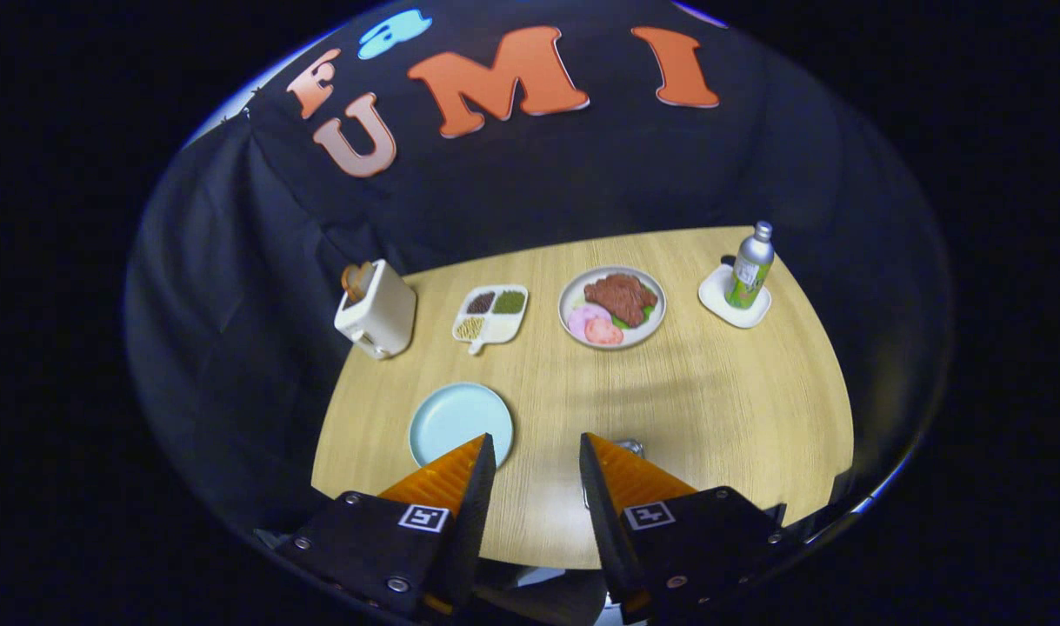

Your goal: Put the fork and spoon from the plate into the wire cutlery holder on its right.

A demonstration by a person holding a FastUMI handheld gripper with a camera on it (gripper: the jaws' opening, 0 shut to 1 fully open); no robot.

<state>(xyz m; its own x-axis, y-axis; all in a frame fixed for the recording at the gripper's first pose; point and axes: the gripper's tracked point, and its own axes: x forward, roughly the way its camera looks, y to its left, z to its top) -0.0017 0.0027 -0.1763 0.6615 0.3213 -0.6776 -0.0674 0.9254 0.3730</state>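
Pale blue round plate (pixel 460 420) looks bare, gripper (pixel 536 452) fingers apart holding nothing, bit of metal (pixel 631 447) behind right finger likely the wire holder — task probably done.

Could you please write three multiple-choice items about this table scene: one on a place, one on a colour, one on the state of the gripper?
1. Where is the toaster?
A. beside the sectioned tray
B. on the light blue plate
C. behind the bottle

2. What colour are the gripper fingers?
A. green
B. orange
C. white

3. The gripper is:
A. shut on the bottle
B. shut on the toaster
C. open, holding nothing

Key: 1 A, the tray lies next to it. 2 B, both fingers are orange. 3 C, bare table shows between them.
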